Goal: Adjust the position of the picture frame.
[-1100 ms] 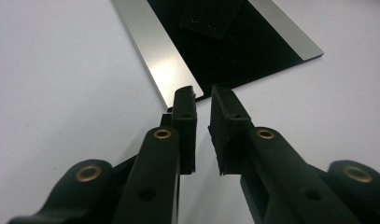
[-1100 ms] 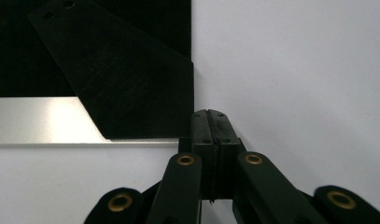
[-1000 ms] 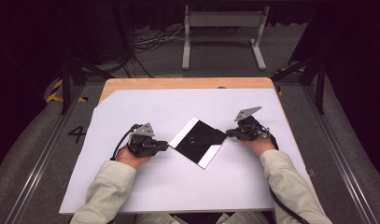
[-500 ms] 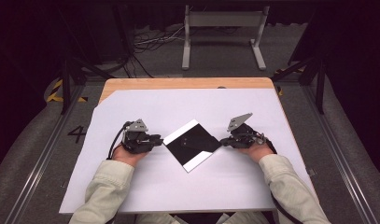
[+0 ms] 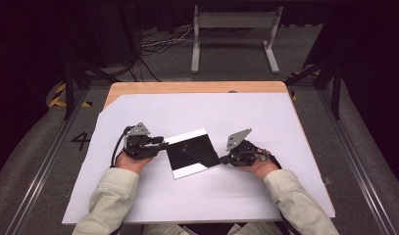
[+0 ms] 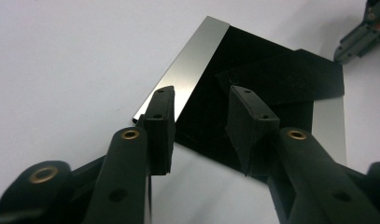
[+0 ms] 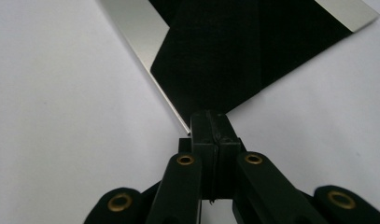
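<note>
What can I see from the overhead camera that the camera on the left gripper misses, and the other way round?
High view alone: the person's two sleeves, the wooden table edge, the metal stand on the floor behind.

Left gripper view alone: the left gripper close up, its jaws open on either side of the panel's corner.

Both: the black panel with silvery edge strips, lying on the white sheet, and the right gripper at its far corner.
</note>
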`<state>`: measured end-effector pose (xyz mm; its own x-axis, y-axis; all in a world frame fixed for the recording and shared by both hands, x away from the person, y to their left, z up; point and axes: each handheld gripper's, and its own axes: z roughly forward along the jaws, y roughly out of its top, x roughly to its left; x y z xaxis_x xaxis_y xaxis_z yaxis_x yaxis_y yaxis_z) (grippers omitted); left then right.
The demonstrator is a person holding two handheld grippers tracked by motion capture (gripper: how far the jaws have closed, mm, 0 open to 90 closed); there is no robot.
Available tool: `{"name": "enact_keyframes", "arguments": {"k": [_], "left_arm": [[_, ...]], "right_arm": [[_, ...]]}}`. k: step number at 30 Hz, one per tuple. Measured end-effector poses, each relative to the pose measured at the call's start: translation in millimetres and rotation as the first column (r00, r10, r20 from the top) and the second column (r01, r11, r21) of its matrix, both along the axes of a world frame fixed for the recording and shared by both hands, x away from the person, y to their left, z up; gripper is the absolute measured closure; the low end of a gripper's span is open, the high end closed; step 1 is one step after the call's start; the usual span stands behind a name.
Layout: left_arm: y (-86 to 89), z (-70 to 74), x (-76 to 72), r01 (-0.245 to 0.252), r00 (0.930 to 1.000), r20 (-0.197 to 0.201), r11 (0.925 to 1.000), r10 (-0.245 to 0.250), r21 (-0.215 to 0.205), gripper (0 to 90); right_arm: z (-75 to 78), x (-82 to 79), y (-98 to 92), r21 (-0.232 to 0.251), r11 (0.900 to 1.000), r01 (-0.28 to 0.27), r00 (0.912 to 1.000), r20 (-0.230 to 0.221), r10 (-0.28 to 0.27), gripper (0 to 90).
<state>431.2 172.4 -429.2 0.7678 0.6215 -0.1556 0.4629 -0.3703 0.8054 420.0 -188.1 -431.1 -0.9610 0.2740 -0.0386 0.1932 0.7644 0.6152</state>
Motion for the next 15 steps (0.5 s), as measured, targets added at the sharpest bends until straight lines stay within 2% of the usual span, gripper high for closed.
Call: {"name": "enact_keyframes", "arguments": {"k": [6, 8, 15], "left_arm": [[-0.9, 0.5, -0.8, 0.007, 1.0, 0.006, 1.0, -0.007, -0.001, 61.0], [-0.4, 1.1, -0.7, 0.007, 0.9998, 0.017, 1.0, -0.007, 0.006, 60.9], [-0.1, 2.4, -2.3, 0.002, 0.9998, 0.019, 1.0, -0.002, -0.003, 60.7]], "right_arm": [[-0.1, -10.3, 14.0, 0.011, 0.999, -0.033, 0.9994, 0.008, 0.033, 89.7], [-0.2, -11.1, 16.2, 0.011, 0.999, -0.037, 0.9993, 0.009, 0.036, 89.7], [-3.1, -12.8, 27.9, 0.043, 0.998, -0.054, 0.9985, -0.01, 0.054, 89.7]]}}
